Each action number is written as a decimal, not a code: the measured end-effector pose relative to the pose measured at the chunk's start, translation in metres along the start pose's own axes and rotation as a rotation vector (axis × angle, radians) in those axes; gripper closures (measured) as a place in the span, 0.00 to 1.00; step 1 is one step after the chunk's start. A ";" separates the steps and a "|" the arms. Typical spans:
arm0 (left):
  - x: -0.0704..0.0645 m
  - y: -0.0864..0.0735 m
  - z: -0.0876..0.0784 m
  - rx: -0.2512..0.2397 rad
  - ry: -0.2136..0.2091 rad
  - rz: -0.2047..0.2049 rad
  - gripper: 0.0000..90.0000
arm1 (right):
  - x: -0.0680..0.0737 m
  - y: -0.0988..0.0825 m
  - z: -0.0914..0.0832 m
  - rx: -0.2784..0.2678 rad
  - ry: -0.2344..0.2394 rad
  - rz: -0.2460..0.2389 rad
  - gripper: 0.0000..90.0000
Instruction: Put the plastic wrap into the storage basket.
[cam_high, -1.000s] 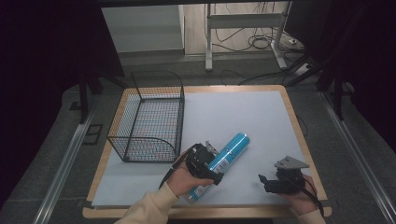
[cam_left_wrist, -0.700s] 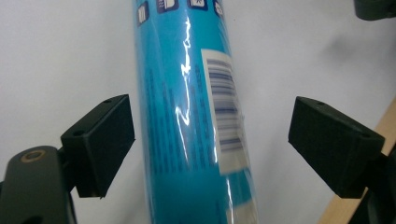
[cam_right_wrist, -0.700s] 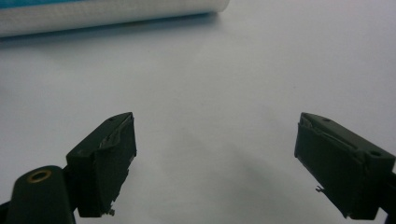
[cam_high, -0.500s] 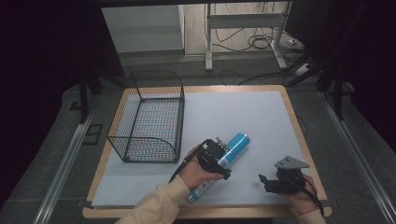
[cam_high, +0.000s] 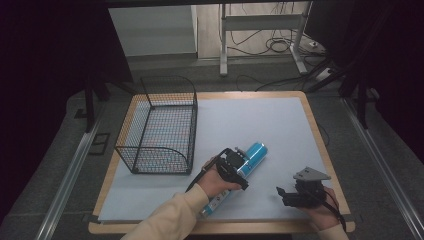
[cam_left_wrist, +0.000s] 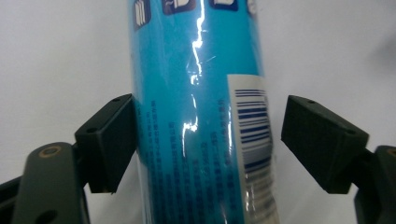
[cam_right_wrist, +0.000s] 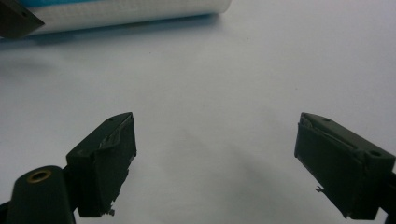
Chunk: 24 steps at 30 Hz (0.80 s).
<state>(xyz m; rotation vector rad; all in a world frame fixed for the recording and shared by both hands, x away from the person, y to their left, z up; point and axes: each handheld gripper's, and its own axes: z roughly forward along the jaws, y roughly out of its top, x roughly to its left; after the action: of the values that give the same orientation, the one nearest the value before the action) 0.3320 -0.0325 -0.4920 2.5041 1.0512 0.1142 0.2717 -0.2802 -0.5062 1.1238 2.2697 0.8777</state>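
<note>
Landmark: blue tube (cam_high: 245, 165), lying flat on the desk (cam_high: 260, 120), toward the near edge, right of the wire basket (cam_high: 160, 127).
Basket: left of the tube and well apart from it, standing upright, nothing visible inside.
Left gripper (cam_high: 232, 167): directly over the tube's middle, hand (cam_high: 215, 182) wrapped behind it, pointing down at the tube.
Left jaws: half closed, just been closing, astride the tube (cam_left_wrist: 201, 112); in the left gripper view one pad at or against the tube's side, the other with a sliver of desk showing between pad and label, so not yet clamped.
Tube axis: running from near-left to far-right across the desk, blue cap end away from the person, pale end toward the near edge; crossing the jaw line roughly square, so a squeeze across the round body looks right.
Nearer hand: left, by far; already on the tube.
Right gripper (cam_high: 300, 192): right of the tube, near the desk's near right corner, well apart from it.
Right jaws: spread wide, nothing between them; pale end of the tube (cam_right_wrist: 126, 11) at the top of the right gripper view.
Surface: pale blue-white mat, smooth; glossy tube likely to roll or slip if pinched off centre.
Room: dark surround, grey floor, metal frame legs and loose cables beyond the tube's far side.
</note>
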 end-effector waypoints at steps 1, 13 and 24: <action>0.001 0.001 0.001 0.008 0.001 -0.001 0.23 | 0.000 0.000 0.000 0.000 0.000 0.000 0.14; 0.004 0.004 0.007 0.047 0.007 -0.039 0.34 | 0.000 0.000 0.000 0.000 0.000 -0.001 0.14; 0.013 0.010 0.006 0.104 -0.042 -0.058 0.35 | -0.001 0.001 -0.001 -0.008 0.000 0.005 0.14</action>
<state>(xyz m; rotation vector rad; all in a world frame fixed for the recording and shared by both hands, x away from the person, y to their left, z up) 0.3493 -0.0322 -0.4941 2.5537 1.1387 -0.0103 0.2719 -0.2809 -0.5047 1.1260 2.2619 0.8879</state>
